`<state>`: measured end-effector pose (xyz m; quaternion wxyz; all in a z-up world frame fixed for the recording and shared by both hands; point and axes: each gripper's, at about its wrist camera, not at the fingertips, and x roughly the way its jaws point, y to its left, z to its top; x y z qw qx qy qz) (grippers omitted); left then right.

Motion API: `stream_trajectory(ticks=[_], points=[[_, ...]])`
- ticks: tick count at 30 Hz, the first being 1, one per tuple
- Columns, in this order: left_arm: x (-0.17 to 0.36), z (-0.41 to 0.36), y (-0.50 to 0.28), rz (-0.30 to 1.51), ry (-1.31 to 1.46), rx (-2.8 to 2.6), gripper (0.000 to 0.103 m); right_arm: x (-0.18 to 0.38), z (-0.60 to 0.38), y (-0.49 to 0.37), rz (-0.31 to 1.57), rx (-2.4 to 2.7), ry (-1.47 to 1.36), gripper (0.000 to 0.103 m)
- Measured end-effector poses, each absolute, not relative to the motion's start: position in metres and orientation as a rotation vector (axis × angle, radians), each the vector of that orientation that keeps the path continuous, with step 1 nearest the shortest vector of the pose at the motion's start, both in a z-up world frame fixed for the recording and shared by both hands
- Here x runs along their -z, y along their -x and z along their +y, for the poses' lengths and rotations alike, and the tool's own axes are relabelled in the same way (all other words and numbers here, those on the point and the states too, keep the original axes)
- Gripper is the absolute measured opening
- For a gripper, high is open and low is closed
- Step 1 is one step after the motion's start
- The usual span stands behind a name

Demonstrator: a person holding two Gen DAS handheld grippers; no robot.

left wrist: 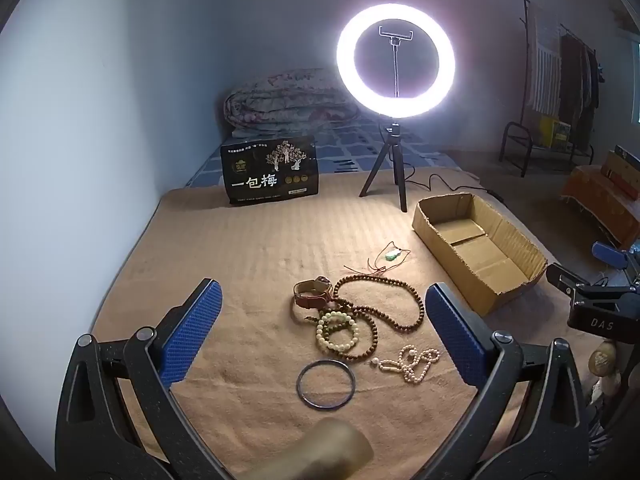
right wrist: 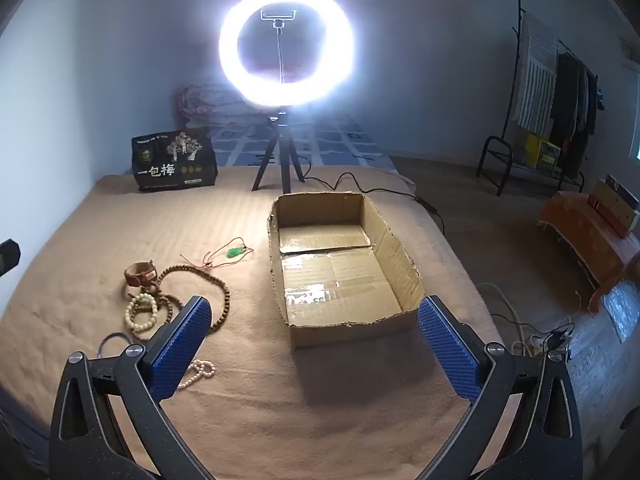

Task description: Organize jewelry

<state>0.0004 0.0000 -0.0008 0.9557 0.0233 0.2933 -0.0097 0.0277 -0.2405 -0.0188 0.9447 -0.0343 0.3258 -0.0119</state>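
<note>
The left tongs (left wrist: 322,324) and right tongs (right wrist: 315,334) are held apart and empty; light, limp, tangle-prone jewelry (left wrist: 356,320) lies left of the cardboard box (right wrist: 344,264), the stiff bangle (left wrist: 325,385) judged easiest gripped by its rim.

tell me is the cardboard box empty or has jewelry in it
Empty: the cardboard box shows only its bare taped floor; the jewelry lies on the blanket.

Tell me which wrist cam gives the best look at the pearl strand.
Left wrist. The pearl strand lies fully in view on the blanket, between the open left gripper fingers, its loops clear. In the right wrist view only the strand's end shows; the rest is hidden behind the open right gripper's left finger.
</note>
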Motion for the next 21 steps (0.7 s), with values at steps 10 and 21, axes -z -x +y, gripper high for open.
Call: stream_trajectory(ticks=[10,21], points=[[0.0013,0.0012,-0.0001,0.584,-0.034,0.022,0.103,0.0148,-0.2389,-0.0275,0.662,0.026,0.069,0.103],[-0.0015,0.002,-0.0004,0.581,-0.037,0.022,0.103,0.0177,-0.2399,-0.0284,0.657,0.028,0.069,0.103]])
